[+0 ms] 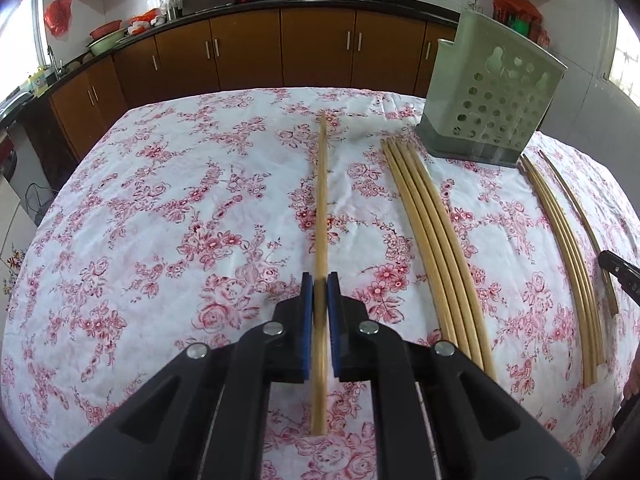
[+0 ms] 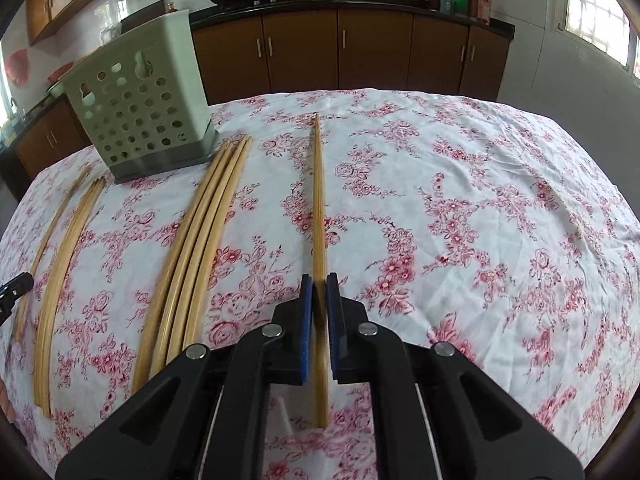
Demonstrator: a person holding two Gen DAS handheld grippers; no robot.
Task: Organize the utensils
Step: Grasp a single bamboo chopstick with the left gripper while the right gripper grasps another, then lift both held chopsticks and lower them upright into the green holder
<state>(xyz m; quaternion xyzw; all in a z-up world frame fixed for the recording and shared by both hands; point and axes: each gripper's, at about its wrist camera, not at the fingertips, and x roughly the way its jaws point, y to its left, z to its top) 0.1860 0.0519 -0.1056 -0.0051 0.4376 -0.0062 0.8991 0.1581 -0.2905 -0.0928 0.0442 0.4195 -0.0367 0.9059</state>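
My left gripper [image 1: 320, 280] is shut on a bamboo chopstick [image 1: 322, 200], which runs straight ahead between the blue pads just above the floral tablecloth [image 1: 160, 220]. My right gripper [image 2: 319, 280] is likewise shut on another bamboo chopstick [image 2: 318, 200] that points away from the camera. Two bundles of chopsticks lie on the cloth between the grippers: one [image 1: 432, 232] close to the left gripper, one [image 1: 560, 232] further right. In the right wrist view they appear as a near bundle [image 2: 196, 232] and a far bundle [image 2: 64, 248]. A pale green perforated utensil holder [image 1: 496, 92] stands upright behind them.
The holder [image 2: 136, 108] sits near the table's far edge. The tip of the other gripper shows at the frame edge in each view, the right one [image 1: 618, 274] and the left one [image 2: 16, 286]. Brown kitchen cabinets [image 1: 248, 52] line the wall beyond.
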